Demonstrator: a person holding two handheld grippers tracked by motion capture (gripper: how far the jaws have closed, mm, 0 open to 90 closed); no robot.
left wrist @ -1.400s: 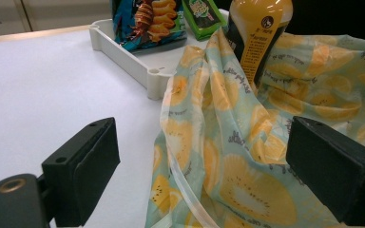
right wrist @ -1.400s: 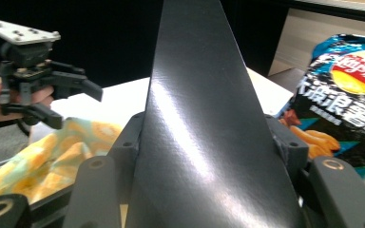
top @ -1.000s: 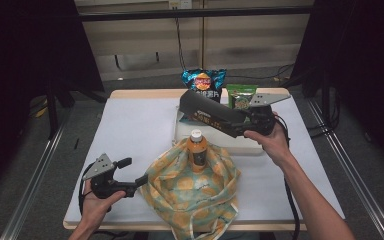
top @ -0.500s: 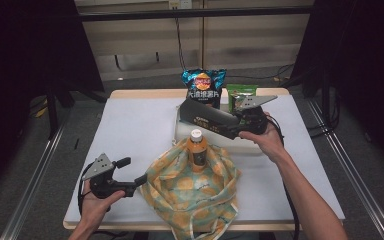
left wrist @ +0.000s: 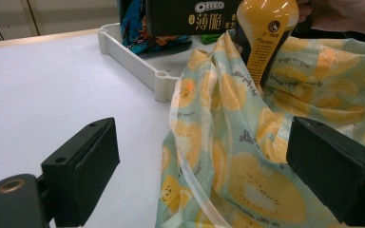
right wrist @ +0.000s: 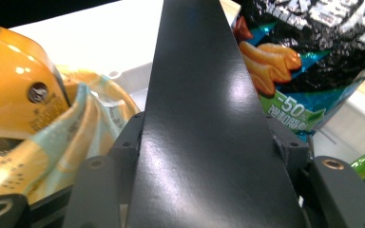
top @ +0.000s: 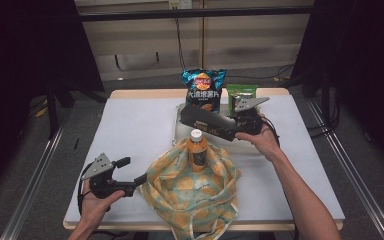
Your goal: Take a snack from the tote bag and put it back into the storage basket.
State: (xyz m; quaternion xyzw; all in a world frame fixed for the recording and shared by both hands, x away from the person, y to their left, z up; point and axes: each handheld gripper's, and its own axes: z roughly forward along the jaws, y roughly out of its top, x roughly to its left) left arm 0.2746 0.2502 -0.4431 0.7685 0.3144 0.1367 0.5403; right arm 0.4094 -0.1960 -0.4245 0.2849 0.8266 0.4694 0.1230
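Observation:
An orange juice bottle stands upright in the mouth of a lemon-print cloth bag at the table's front middle. My right gripper is shut on a long black Oreo box, held level just above and behind the bottle's cap. In the right gripper view the box runs up between the jaws, with the bottle at left. My left gripper stands open at the bag's left edge. In the left gripper view the bag's cloth lies between the open jaws, untouched, and the Oreo box hangs above.
A white tray sits behind the bag on the white table mat. A blue chips bag and a green packet stand at the back of the tray. Black metal frame bars flank the table.
My right gripper has come down and toward the bag with the Oreo box, which now hangs close over the bottle's cap. The left gripper has stayed still.

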